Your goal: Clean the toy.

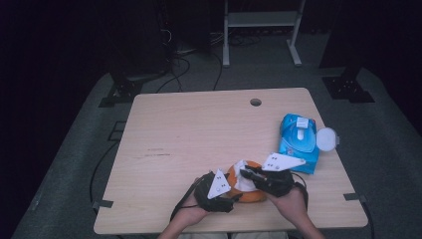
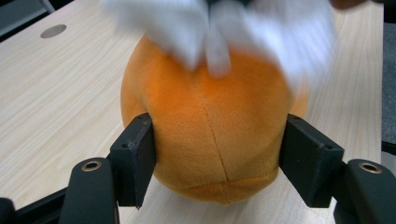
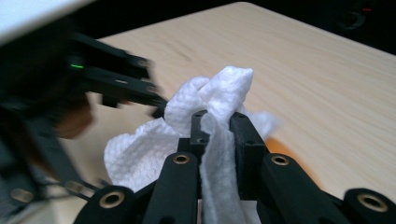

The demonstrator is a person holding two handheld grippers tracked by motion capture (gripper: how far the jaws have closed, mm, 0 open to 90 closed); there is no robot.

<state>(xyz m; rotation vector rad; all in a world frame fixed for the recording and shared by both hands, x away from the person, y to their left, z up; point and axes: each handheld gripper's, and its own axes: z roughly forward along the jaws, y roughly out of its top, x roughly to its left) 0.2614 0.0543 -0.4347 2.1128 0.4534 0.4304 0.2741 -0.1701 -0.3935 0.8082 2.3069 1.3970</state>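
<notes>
Gripping orange plush (image 2: 215,135), left tongs (image 2: 217,154), no legible writing

Each black two-jaw left gripper (image 1: 234,198) and right gripper (image 1: 245,173) carries a grey three-cornered plate, brass-ringed screw holes and a trailing black cable; forearms are bare.

Plush ball (image 1: 249,191) near table's (image 1: 199,129) front edge, cloth (image 1: 242,175) on top, wipes pack (image 1: 298,142) apparently behind-right.
</notes>
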